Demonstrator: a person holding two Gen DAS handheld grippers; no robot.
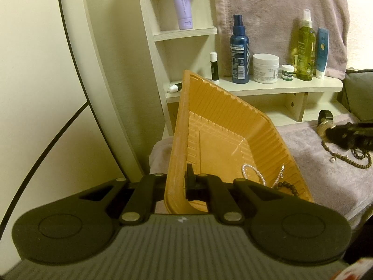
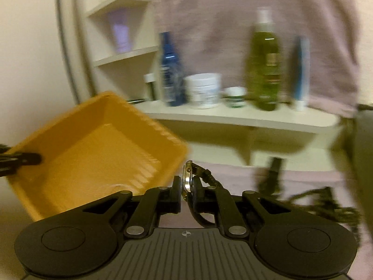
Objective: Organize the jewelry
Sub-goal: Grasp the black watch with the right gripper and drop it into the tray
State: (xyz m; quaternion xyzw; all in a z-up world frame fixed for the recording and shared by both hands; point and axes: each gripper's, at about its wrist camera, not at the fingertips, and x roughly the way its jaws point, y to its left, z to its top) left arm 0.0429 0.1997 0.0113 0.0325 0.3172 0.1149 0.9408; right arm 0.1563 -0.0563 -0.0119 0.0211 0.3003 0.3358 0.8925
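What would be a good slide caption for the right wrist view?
Right tongs grip a wristwatch beside the tilted orange tray held by the left tongs.

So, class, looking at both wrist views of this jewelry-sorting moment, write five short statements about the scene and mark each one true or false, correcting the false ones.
1. The left gripper is shut on the rim of the orange tray. True.
2. The orange tray holds nothing. False: a pearl bracelet and a dark bead bracelet lie in it.
3. The right gripper is shut on a wristwatch. True.
4. The orange tray lies flat on the towel. False: it is tilted, lifted on the held side.
5. A dark bead necklace lies on the towel outside the tray. True.
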